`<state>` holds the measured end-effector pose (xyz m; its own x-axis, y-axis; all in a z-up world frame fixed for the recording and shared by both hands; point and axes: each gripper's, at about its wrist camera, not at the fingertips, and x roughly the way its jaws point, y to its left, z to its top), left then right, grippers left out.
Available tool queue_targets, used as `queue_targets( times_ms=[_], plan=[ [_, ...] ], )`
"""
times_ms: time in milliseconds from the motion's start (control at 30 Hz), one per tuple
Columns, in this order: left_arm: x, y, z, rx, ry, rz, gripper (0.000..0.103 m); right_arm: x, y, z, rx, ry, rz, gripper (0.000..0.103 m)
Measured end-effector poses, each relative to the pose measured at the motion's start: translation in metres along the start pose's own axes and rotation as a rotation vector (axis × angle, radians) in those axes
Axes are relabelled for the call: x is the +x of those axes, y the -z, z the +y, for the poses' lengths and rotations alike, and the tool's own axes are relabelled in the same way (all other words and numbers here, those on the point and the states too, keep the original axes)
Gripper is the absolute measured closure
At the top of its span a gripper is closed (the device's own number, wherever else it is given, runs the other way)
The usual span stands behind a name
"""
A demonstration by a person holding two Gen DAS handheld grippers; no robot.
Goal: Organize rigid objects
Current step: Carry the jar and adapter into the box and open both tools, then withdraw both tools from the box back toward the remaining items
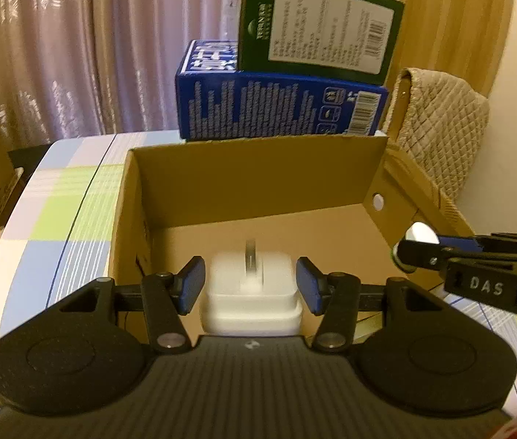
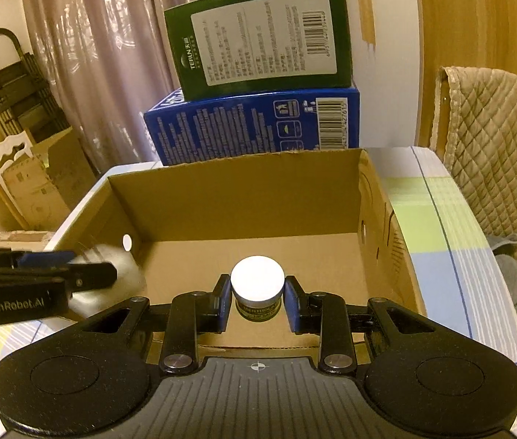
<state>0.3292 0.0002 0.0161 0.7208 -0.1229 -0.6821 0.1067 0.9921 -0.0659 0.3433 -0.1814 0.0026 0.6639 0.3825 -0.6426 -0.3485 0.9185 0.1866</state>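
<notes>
Charger block (image 1: 251, 292): white plug adapter, metal prong up, clamped between left claw (image 1: 251, 289) pads over open cardboard box (image 1: 258, 175). Likely light, rigid, smooth plastic; hold flat sides, not prong. Ointment jar (image 2: 257, 287): white lid, dark label, right claw (image 2: 257, 298) clenched on body under lid. Likely slick; avoid lid. Box empty, on checked table (image 1: 75, 201). Beyond: blue carton (image 1: 280, 109), green carton (image 1: 317, 25) stacked.

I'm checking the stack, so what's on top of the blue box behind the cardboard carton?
A green box stands on the blue box. The cardboard carton hides the blue box's base.
</notes>
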Motion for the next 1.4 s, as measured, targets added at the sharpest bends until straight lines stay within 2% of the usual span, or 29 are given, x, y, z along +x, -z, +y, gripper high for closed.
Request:
queue_targets(
  times_ms=[700,767,800,833,900,1100,1400],
  plan=[
    [-0.033,0.007,0.017,-0.026,-0.022,-0.043,0.053,0.0,0.002,-0.001,-0.003,0.01,-0.01,0.076],
    [-0.038,0.008,0.018,-0.029,-0.021,-0.051,0.053,-0.005,0.001,-0.003,0.006,0.005,-0.028,0.073],
    [-0.041,0.008,0.018,-0.029,-0.02,-0.055,0.053,-0.008,0.0,-0.004,0.01,0.005,-0.038,0.067],
    [-0.045,0.008,0.019,-0.028,-0.013,-0.056,0.053,-0.013,-0.001,-0.006,0.016,0.003,-0.052,0.055],
    [-0.055,0.009,0.02,-0.032,0.0,-0.063,0.053,-0.024,-0.001,-0.009,0.029,0.002,-0.083,0.044],
    [-0.093,0.018,0.02,-0.053,0.001,-0.112,0.053,-0.072,0.007,-0.009,0.045,0.029,-0.127,0.044],
    [-0.159,0.066,0.018,-0.081,-0.016,-0.138,0.052,-0.154,0.074,0.022,0.017,0.06,-0.123,0.039]
  ],
)
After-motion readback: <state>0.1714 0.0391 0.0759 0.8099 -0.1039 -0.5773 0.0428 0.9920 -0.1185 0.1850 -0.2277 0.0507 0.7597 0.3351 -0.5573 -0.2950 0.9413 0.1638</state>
